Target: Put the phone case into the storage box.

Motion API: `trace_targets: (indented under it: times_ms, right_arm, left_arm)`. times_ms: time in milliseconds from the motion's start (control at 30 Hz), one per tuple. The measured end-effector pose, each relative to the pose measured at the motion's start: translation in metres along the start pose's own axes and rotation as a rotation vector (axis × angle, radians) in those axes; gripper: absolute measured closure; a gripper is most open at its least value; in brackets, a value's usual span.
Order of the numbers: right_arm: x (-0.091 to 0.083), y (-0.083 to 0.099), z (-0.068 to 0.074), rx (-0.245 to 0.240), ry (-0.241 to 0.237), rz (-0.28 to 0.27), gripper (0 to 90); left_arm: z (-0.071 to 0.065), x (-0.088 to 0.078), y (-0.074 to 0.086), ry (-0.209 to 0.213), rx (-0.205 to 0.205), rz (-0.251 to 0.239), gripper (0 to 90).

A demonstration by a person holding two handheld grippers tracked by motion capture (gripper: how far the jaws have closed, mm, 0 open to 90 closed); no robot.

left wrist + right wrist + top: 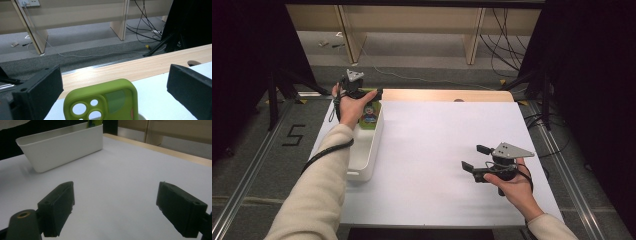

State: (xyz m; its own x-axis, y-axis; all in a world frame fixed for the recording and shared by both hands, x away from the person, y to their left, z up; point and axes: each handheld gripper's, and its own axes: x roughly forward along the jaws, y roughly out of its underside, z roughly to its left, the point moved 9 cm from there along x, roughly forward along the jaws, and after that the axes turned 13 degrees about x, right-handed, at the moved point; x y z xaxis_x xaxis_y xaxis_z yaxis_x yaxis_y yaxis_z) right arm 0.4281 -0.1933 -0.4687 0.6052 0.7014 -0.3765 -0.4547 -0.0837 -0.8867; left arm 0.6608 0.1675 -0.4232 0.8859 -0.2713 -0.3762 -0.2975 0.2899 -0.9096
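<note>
Left gripper (pixel 373 93), held at the far left corner of the table above the bin's far end: jaws spread wide, pads clear of the case on both sides, nothing grasped. The spread suited a case let go into the bin and left to lean there.

Green phone case (pixel 105 102), item in hand: stood upright at the far end of the white bin (pixel 373 145), camera cut-outs uppermost, a cartoon print on its face in the high view. It sat between the left gripper's jaws but apart from each. Its lower part was cut off by the frame edge in the left gripper view, and partly masked by the left hand (pixel 347 107) from above; whether it rested on the bin's floor or against the end wall could not be told.

White bin: long, placed along the table's left edge on the white table surface (pixel 437 150). Its interior behind the forearm was hidden; other contents could not be made out.

Right gripper (pixel 474 157), near the table's right front: jaws apart, empty, pointed across bare surface toward the bin, apparently idle while the left hand worked.
</note>
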Motion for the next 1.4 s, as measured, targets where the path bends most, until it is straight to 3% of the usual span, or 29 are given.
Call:
trace_targets:
  times_ms: [433, 1133, 1400]
  right_arm:
    - [0.000, 0.000, 0.000, 0.001, 0.004, -0.002, 16.0]
    - [0.000, 0.000, 0.000, 0.001, 0.006, 0.000, 16.0]
    - [0.000, 0.000, -0.001, 0.001, 0.007, 0.000, 16.0]
  left_arm:
    - [-0.002, -0.016, -0.002, 0.026, -0.033, -0.024, 0.5]
    - [-0.008, -0.042, -0.007, 0.044, -0.025, -0.043, 1.9]
    - [-0.013, -0.050, -0.004, 0.061, -0.032, -0.042, 9.2]
